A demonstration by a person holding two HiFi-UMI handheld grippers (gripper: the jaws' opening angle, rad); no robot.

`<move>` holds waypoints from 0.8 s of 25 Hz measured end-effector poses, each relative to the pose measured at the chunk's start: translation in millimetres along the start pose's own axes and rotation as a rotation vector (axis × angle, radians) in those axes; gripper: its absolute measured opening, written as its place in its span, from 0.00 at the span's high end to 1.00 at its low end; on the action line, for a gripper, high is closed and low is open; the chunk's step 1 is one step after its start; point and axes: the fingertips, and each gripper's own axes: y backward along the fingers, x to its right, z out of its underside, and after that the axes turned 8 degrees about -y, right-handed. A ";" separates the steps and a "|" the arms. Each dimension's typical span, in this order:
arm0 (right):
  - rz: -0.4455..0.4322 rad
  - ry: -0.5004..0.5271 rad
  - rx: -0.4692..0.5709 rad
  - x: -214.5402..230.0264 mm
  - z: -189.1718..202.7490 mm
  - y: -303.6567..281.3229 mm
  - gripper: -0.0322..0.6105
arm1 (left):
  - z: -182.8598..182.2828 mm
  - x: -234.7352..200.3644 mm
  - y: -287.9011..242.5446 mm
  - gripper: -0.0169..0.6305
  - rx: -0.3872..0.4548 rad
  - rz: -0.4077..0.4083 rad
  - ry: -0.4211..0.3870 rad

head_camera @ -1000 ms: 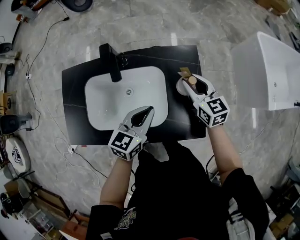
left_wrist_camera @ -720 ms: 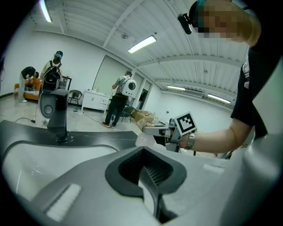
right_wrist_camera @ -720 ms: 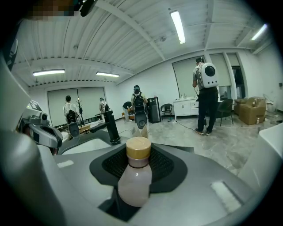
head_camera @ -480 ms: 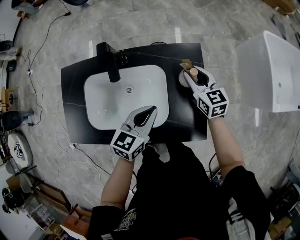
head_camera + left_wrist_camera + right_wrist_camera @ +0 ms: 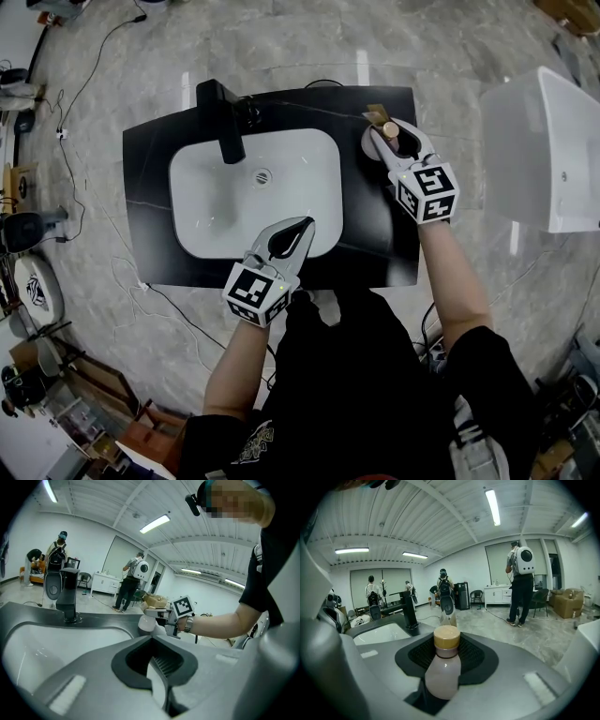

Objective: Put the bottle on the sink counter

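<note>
The bottle (image 5: 442, 670) stands upright between the jaws of my right hand-held gripper (image 5: 387, 141), which is clamped on its pale body just below the tan cap (image 5: 446, 637). Its long axis runs vertical, across the line of the jaws. From above it sits over the far right corner of the black worktop (image 5: 375, 234), beside the white basin (image 5: 234, 197) and well apart from the faucet (image 5: 223, 122) on the basin's far left. I cannot tell whether its base already touches the surface.

Only my right hand is on it. My left hand-held gripper (image 5: 302, 225) hangs over the basin's near rim, jaws together with nothing in them, well apart from the bottle.

As I judge it, the move ahead is straight down and then a release, so footing matters. The worktop's far and right edges are both near, and a small tan object (image 5: 374, 113) lies just behind the bottle. Bare black surface toward me and toward the basin gives safer room if I need to shift first.
</note>
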 end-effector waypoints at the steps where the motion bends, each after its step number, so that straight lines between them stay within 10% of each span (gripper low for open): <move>1: 0.000 0.005 0.000 0.8 -0.6 -2.6 0.70 | 0.7 -1.2 -0.3 0.97 -0.001 -0.002 0.002; 20: 0.001 0.079 0.032 3.9 -4.7 -26.4 0.70 | 8.3 -11.0 5.9 0.97 -0.021 -0.029 0.025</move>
